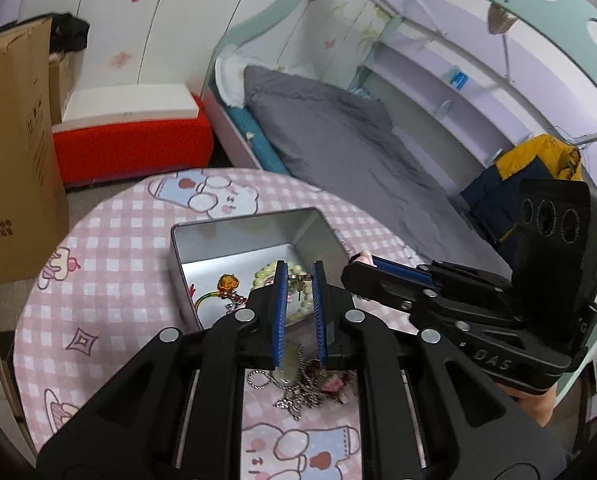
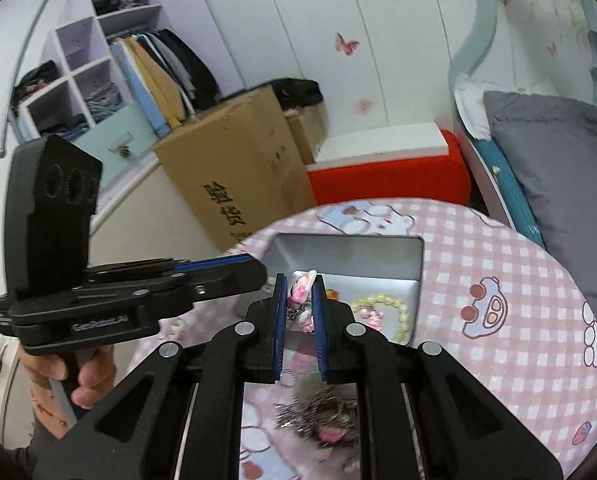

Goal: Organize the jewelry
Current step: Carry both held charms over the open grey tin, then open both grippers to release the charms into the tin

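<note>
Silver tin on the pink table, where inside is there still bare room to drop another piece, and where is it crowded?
Inside the rectangular silver metal tin, the floor along the far wall is bare. The near end is crowded: pale bead bracelet, pink charm, orange heart pendant. On the pink checked tablecloth, right of the tin is free; the tangled silver chains fill the near patch.

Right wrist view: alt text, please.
The right claw pinches a pink charm above an open metal tin on a pink checked table. The tin holds a pearl bracelet; the left claw is alongside.
</note>
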The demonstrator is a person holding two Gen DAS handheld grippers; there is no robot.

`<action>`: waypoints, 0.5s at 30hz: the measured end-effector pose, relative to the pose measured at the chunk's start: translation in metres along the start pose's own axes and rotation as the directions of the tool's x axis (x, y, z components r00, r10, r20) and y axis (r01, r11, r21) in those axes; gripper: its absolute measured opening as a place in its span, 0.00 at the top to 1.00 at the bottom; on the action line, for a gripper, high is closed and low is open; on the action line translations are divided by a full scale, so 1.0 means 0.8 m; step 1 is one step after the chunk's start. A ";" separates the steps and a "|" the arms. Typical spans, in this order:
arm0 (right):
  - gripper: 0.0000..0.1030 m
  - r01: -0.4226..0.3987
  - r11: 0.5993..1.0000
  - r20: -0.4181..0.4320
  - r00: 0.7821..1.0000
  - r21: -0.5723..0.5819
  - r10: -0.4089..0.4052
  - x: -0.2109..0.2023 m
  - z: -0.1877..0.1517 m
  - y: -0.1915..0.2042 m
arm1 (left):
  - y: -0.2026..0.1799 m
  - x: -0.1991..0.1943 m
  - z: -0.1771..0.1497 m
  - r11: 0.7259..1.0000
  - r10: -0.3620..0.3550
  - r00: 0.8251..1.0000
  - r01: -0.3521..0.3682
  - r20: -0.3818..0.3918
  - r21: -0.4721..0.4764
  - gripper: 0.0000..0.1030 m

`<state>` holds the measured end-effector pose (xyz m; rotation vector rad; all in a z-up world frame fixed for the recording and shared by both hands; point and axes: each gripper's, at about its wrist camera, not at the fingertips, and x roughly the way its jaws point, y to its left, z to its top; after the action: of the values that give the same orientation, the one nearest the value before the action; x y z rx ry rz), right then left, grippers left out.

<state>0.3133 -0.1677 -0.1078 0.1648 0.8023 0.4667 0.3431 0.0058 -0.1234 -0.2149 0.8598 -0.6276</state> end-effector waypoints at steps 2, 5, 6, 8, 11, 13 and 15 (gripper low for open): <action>0.90 0.011 1.000 -0.025 1.000 0.012 -0.011 0.015 -0.002 -0.009 | 0.005 0.011 0.001 1.000 0.013 1.000 -0.013 -0.019 -0.006 0.88; 0.89 0.014 1.000 -0.044 0.999 0.021 -0.013 0.025 -0.005 -0.015 | 0.010 0.027 -0.001 1.000 0.019 0.998 -0.020 -0.052 -0.016 0.88; 0.89 0.016 1.000 -0.046 0.999 0.021 -0.015 0.026 -0.007 -0.017 | 0.011 0.031 -0.002 1.000 0.024 0.998 -0.025 -0.063 -0.018 0.88; 0.89 0.017 1.000 -0.050 0.999 0.026 -0.016 0.029 -0.009 -0.019 | 0.013 0.037 -0.004 0.999 0.030 0.997 -0.032 -0.073 -0.027 0.88; 0.87 0.024 0.999 -0.050 0.998 0.029 -0.022 0.031 -0.010 -0.022 | 0.015 0.041 -0.006 0.998 0.051 0.996 -0.054 -0.079 -0.027 0.88; 0.87 0.024 0.999 -0.048 0.999 0.034 -0.023 0.031 -0.010 -0.025 | 0.015 0.042 -0.006 0.998 0.054 0.995 -0.057 -0.082 -0.032 0.87; 0.87 0.027 0.999 -0.048 0.999 0.035 -0.025 0.030 -0.012 -0.026 | 0.014 0.041 -0.007 0.998 0.053 0.995 -0.056 -0.086 -0.035 0.87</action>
<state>0.3277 -0.1755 -0.1366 0.1767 0.8590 0.4330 0.3599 -0.0044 -0.1525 -0.1986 0.9568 -0.5732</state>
